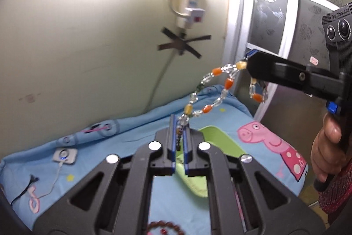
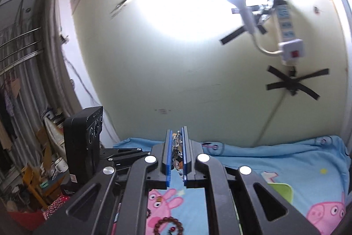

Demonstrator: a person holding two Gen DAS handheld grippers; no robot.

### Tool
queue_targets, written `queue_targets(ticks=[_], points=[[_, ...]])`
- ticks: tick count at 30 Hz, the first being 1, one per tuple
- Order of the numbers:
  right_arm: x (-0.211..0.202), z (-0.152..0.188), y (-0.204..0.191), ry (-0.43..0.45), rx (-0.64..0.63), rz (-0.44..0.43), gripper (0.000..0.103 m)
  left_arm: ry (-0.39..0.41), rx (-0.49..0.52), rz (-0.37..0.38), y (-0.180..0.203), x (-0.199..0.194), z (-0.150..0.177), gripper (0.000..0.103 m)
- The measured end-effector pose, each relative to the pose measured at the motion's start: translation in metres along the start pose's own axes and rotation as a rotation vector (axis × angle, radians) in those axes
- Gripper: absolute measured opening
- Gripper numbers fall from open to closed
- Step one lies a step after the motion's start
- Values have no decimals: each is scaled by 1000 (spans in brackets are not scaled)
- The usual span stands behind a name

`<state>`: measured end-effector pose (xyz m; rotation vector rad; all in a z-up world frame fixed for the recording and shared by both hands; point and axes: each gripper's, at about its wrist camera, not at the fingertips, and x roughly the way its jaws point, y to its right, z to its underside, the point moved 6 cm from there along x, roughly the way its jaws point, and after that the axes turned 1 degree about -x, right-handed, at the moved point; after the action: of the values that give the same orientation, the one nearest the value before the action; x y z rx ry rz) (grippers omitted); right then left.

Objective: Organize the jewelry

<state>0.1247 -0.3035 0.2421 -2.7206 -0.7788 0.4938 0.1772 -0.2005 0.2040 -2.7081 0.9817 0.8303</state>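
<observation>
Beads of dark wood, a bracelet (image 2: pixel 168 227), lie nearest on the blue cartoon-print bedsheet (image 1: pixel 136 124). Just beyond, the left gripper (image 1: pixel 180 133) is clamped on one end of a necklace (image 1: pixel 208 89) of orange and clear beads, strung through the air to the right gripper (image 1: pixel 249 65), pinched onto the other end. A green tray (image 1: pixel 222 140) sits below; a power strip (image 2: pixel 288 32) is taped to the far wall.
</observation>
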Motion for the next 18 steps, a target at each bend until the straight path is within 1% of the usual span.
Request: queue_targets(ticks=[6,10,13,18], points=[[-18,26,62,-21,85,61,0,-87,24,54,39,60,5,5],[-22,54,102,-54,144,99,0,-141,30,74,55,96,15,5],[-20,73,123,-78,176,121,0,-192,32,82,64,126,25,5],[-11,101,150,-119,221,136,0,-253,40,87,69,160,37,5]])
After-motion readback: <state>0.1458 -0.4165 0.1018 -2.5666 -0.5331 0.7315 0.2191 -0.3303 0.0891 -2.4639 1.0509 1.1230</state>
